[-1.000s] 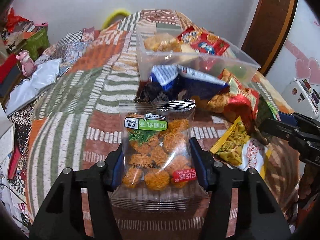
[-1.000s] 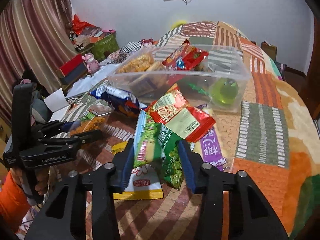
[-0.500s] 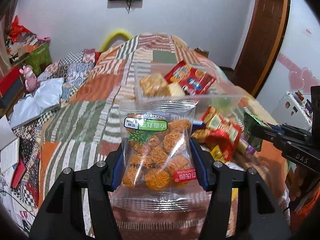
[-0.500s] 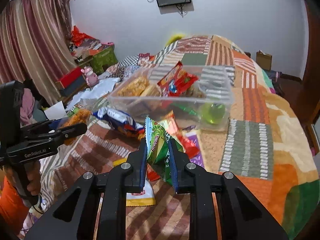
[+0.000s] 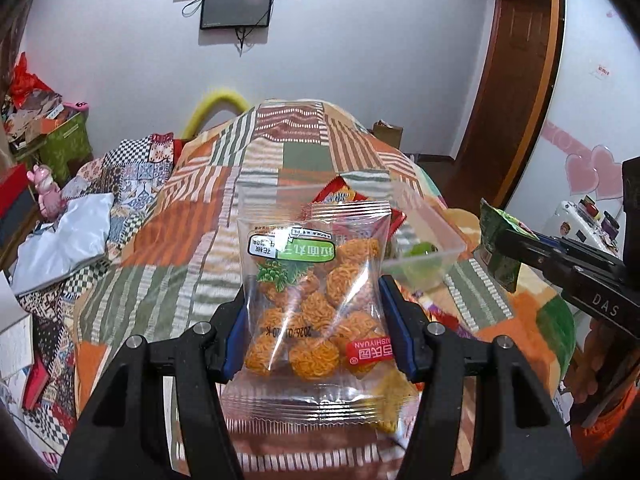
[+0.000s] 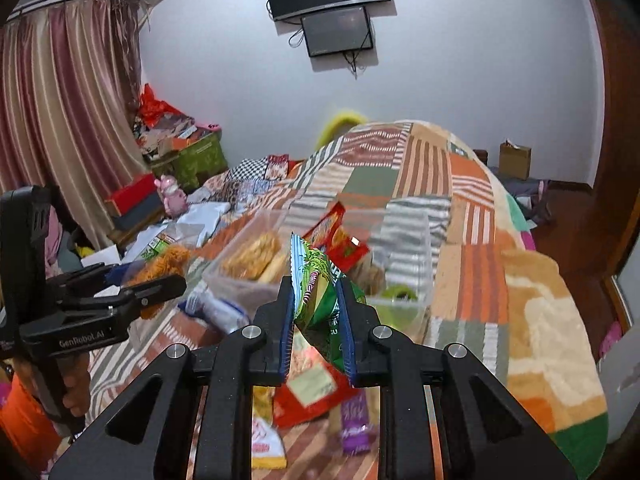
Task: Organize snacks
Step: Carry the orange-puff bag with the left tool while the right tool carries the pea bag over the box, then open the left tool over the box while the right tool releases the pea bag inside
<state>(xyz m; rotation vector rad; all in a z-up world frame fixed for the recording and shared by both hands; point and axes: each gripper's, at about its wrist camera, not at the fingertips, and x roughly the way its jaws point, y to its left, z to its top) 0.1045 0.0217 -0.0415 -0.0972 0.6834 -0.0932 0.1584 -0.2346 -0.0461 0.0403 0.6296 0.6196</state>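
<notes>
Left gripper (image 5: pixel 316 328) closed partway on a clear packet of orange noodle balls (image 5: pixel 316 300), blue pads pressed against both side edges; packet held upright, long axis running away from the camera, crimped top seam toward the clear plastic bin (image 5: pixel 452 240), printed label upside down in the left wrist view. Right gripper (image 6: pixel 316 328) clamped nearly fully shut on a green snack packet (image 6: pixel 318 284), squeezed thin between the pads; packet standing on edge, long axis rising up and away from the fingers, serrated blue-white end uppermost, lower end hanging below the pads. Both packets carried clear of the bedspread, short of the bin's near wall. In the left wrist view, green packet visible at far right in the other tool's tips, beside the bin. Bin resting on a patchwork bedspread (image 5: pixel 192 280), containing a red packet (image 6: pixel 340 236), a pack of pale crackers (image 6: pixel 252 256) and a green round item (image 5: pixel 422 250), kind not determinable. Loose packets on the bedspread beneath the right gripper: red (image 6: pixel 316 396), purple (image 6: pixel 354 424), yellow-white (image 6: pixel 266 444), all blurred. Wall-mounted screens (image 6: pixel 332 12) behind
</notes>
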